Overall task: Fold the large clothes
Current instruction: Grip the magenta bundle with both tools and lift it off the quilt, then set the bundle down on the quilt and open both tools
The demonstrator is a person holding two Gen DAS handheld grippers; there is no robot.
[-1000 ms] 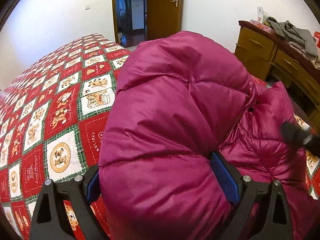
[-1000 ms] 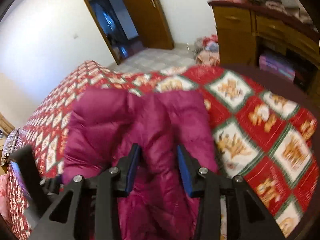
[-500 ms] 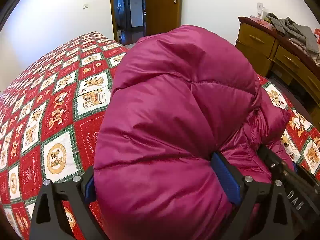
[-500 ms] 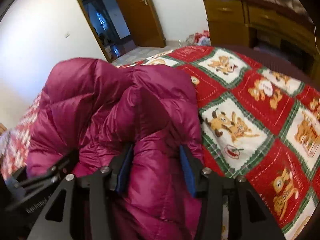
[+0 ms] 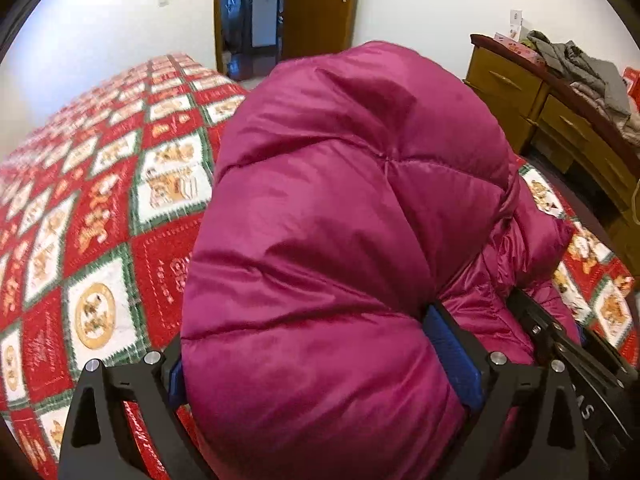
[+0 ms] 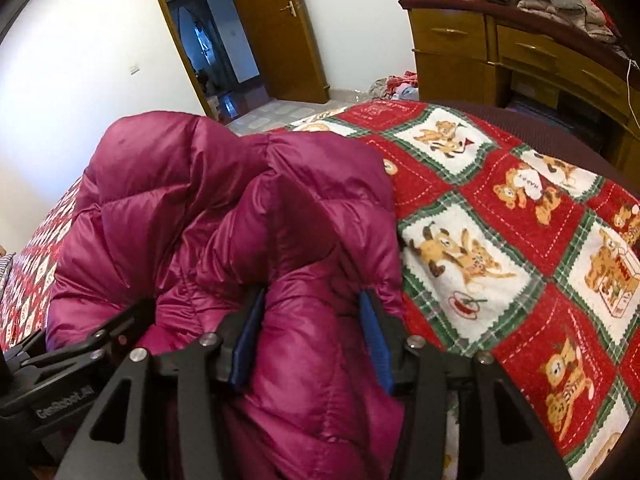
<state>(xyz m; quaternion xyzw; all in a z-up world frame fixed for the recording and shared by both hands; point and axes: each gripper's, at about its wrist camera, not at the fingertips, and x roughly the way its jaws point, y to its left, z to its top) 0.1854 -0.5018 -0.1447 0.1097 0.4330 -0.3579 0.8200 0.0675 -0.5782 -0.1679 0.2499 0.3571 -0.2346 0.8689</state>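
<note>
From my left camera, the bedspread (image 5: pixel 100 208) fills nine o'clock, and the jacket (image 5: pixel 340 220) bulges up across the centre of the bed. My left gripper (image 5: pixel 320 364) has its fingers (image 5: pixel 454 350) spread wide around a thick fold, pads pressing into it. A dresser (image 5: pixel 560 120) sits at two o'clock. From my right camera, the jacket (image 6: pixel 200 216) lies from nine o'clock to centre. My right gripper (image 6: pixel 310 336) has just been opening; its fingers (image 6: pixel 374 340) stand about half apart, a padded fold bulging between them and touching both pads.
</note>
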